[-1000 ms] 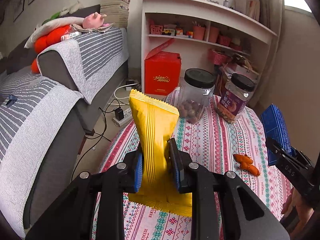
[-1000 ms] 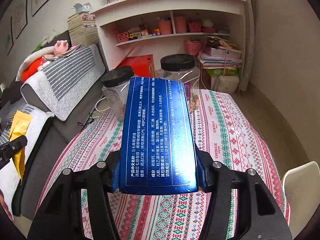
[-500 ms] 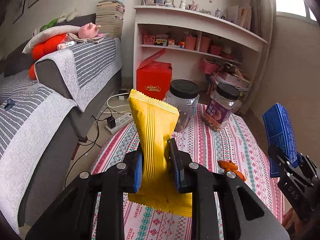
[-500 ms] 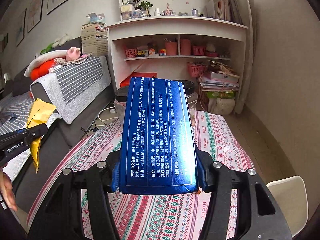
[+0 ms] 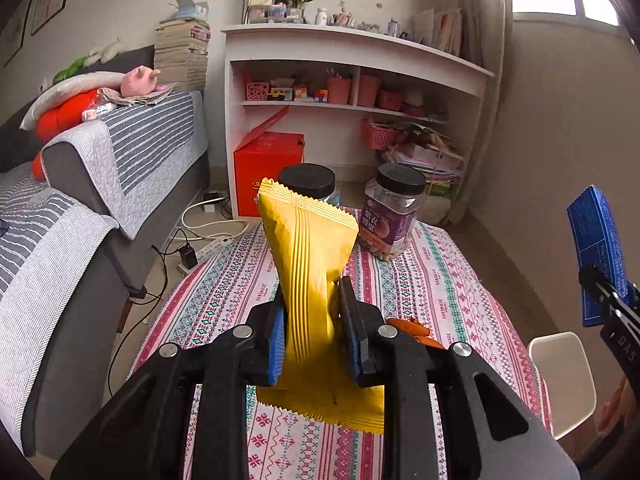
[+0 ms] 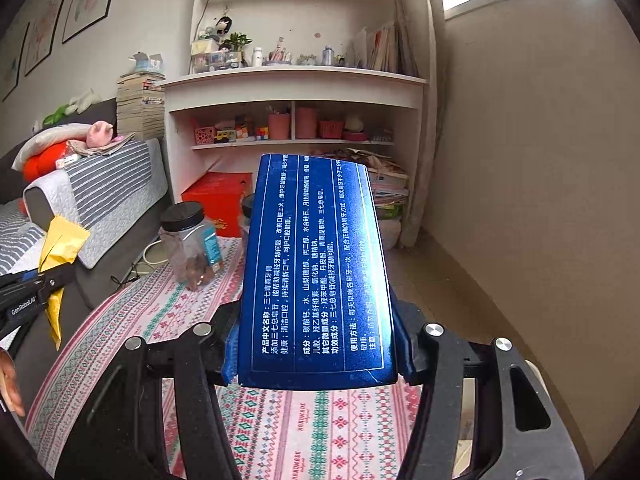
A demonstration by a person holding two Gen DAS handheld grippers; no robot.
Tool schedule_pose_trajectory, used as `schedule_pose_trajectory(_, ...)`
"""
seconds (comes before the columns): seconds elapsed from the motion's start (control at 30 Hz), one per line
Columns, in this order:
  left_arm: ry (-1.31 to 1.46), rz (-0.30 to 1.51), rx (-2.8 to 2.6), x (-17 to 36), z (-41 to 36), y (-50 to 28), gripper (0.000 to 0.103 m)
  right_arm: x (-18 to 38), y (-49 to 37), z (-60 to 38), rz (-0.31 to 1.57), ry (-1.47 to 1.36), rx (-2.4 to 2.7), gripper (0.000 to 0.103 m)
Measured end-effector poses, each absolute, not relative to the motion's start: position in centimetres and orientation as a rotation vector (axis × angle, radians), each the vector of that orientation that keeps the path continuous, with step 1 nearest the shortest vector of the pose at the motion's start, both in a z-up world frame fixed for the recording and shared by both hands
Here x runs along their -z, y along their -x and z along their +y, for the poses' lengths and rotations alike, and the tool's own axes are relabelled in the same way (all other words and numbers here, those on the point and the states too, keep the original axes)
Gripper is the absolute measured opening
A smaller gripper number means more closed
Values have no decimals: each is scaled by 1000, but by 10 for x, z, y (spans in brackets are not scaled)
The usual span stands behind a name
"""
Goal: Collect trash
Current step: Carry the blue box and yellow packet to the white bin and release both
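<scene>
The round table [image 5: 440, 280], covered by a patterned cloth, lies below both grippers and carries two black-lidded jars [image 5: 394, 216] near its far edge and orange scraps [image 5: 408, 326] just beyond the left gripper. A white bin or chair edge [image 5: 560, 380] shows at the table's right side; which it is cannot be told.

The right gripper [image 6: 316, 344] is clamped on the blue carton [image 6: 316, 264], pads pressing its two long sides, the carton pointing forward and clear of the table.

The left gripper [image 5: 312, 332] is pinched nearly together on the yellow snack wrapper [image 5: 310, 264], which stands upright between the pads with its lower end hanging free.

Step in hand, as judged: carry both items to a trash receptacle, none identified in view. Maintain both grips during transport. Keep the carton level to prevent slipping. Keep the wrapper's loose tail clear of the jars. The scraps remain to be collected.
</scene>
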State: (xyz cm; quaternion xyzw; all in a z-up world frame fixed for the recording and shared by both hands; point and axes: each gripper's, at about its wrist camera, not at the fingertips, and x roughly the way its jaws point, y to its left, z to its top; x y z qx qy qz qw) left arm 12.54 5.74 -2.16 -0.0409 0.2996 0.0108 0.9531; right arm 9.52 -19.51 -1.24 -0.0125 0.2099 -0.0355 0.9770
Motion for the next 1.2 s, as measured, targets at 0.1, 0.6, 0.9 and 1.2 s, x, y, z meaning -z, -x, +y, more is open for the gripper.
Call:
schedule_pose_trajectory(0.1,69,610,1,24,43,-125,25,8,-88,-228,414,15,159,54)
schedule_pose_trajectory(0.6,13,633,180,36,-50,-117,25,22,-51,-385,541,-171,543,82)
schedule_pose_trajectory(0.9,-41,668,346,48,-142,-104,26,9,-14,-431,463,-274,619,91)
schedule_pose_trajectory(1.2,-65,711,547,43,-255,-87,27,-2,14,-464,379,-403,651,92)
